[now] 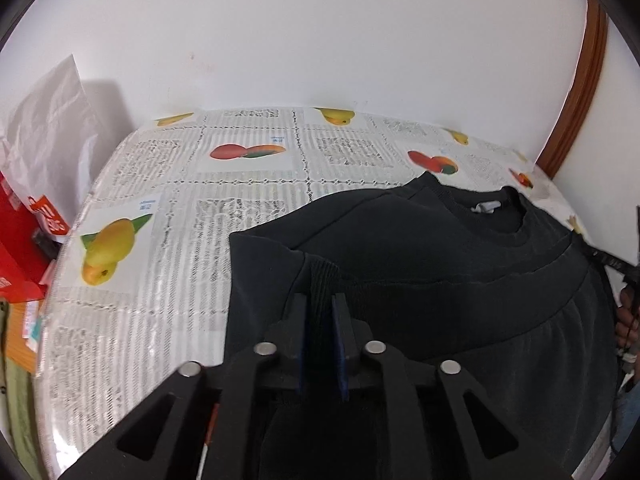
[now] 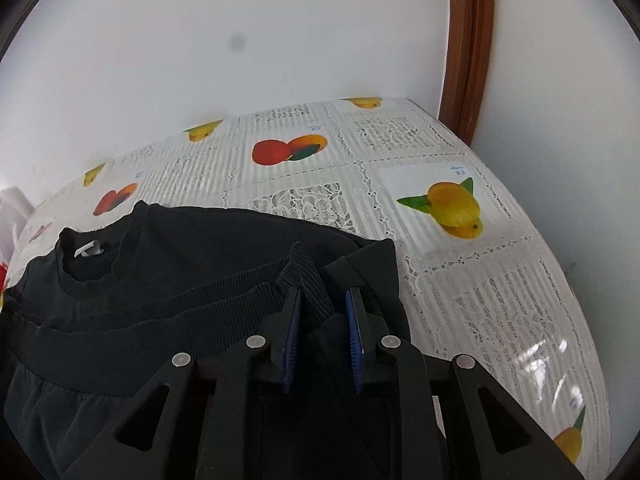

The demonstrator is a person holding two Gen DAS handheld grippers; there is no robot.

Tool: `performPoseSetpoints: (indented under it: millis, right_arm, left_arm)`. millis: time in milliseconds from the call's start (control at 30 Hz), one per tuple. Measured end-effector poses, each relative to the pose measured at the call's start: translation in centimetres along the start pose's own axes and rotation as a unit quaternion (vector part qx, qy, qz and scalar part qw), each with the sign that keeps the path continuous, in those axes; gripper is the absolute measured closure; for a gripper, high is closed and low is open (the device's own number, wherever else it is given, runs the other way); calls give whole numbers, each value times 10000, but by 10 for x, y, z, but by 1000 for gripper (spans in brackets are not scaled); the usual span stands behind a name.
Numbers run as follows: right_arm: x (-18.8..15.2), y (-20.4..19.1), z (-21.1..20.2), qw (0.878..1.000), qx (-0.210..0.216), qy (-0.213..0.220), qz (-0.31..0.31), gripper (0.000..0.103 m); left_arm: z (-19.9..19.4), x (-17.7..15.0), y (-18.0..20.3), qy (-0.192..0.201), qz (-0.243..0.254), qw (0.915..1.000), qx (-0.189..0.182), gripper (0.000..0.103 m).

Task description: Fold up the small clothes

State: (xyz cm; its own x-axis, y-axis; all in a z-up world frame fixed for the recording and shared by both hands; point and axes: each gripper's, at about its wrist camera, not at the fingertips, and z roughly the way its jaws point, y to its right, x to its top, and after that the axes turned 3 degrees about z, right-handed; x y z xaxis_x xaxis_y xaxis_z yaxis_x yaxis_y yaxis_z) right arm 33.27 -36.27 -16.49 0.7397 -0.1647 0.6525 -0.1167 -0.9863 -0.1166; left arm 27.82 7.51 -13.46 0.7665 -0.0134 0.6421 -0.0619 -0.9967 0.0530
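Bright, even light; fisheye-bowed edges; tablecloth point(image 2: 532, 360) glare.

The small knit sweatshirt point(image 1: 440, 264) is black all over, ribbed at neck and hem, with a white label point(image 1: 485, 207) inside the collar. Under it the glossy plastic tablecloth point(image 1: 168, 208) is white lace-patterned, with squares of yellow and red-orange mangoes with green leaves. Both black plastic grippers point(image 1: 322, 300) point(image 2: 322, 294) have blue pads point(image 2: 354, 320). Far left stands a red box point(image 1: 20, 240); far right, brown wooden trim point(image 2: 468, 40) on a white wall point(image 1: 320, 32)

No legible text; small blue print on tablecloth point(image 2: 460, 276) blurred, red box point(image 1: 16, 248) lettering unreadable
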Motion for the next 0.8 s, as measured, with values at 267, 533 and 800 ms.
performPoseSetpoints:
  millis: [267, 533, 800]
  right_arm:
    - [-23, -25, -43, 9993, -203, 116, -291, 64]
    - [-50, -70, -93, 9977, 244, 173, -606, 62]
    - [-94, -150, -127, 9903, 768, 135, -1154, 62]
  left_arm:
    - [-22, -12, 4, 61, 62, 9999, 95, 82]
    - [-58, -30, -3, 243, -15, 9997, 40, 69]
    - [-98, -68, -32, 306, -231, 9993, -10, 45]
